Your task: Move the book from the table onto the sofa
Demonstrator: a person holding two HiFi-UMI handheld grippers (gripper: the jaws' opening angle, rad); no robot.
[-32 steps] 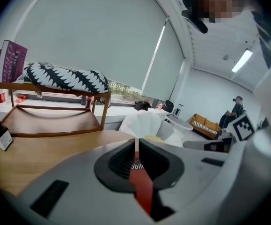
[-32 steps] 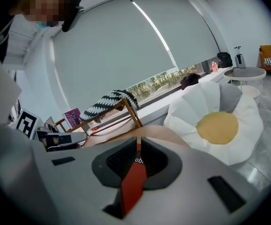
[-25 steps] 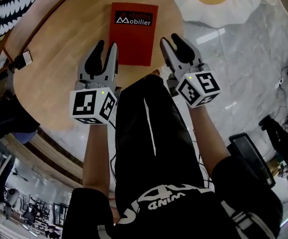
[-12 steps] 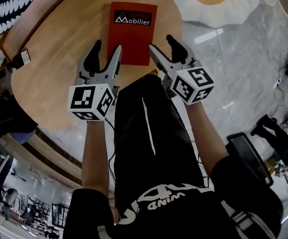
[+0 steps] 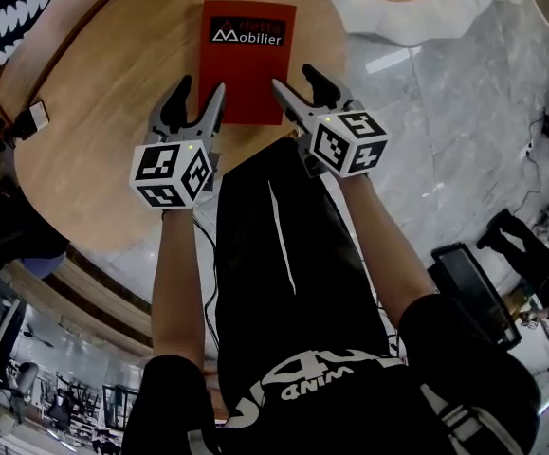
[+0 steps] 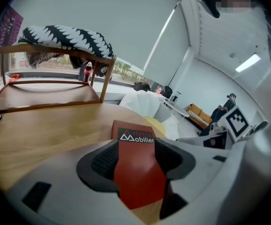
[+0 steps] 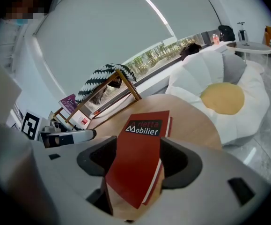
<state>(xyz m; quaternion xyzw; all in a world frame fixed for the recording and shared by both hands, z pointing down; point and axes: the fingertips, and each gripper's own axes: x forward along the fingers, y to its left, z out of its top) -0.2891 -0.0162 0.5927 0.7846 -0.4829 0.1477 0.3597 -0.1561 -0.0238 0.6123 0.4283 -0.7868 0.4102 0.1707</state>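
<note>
Head view, red book (image 5: 246,60) flat on wooden table (image 5: 94,150), left gripper (image 5: 201,89) and right gripper (image 5: 294,78) at book's near corners, jaws just opened wide, book between them ungripped, near edge hidden, title's top word unreadable.

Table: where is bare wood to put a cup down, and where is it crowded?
Widest bare wood on the table: left of the book, up to the small white item. A narrower strip runs right of the book. Crowded: the book's near edge, where left gripper and right gripper, jaws just opened, point at it and hold nothing.
</note>
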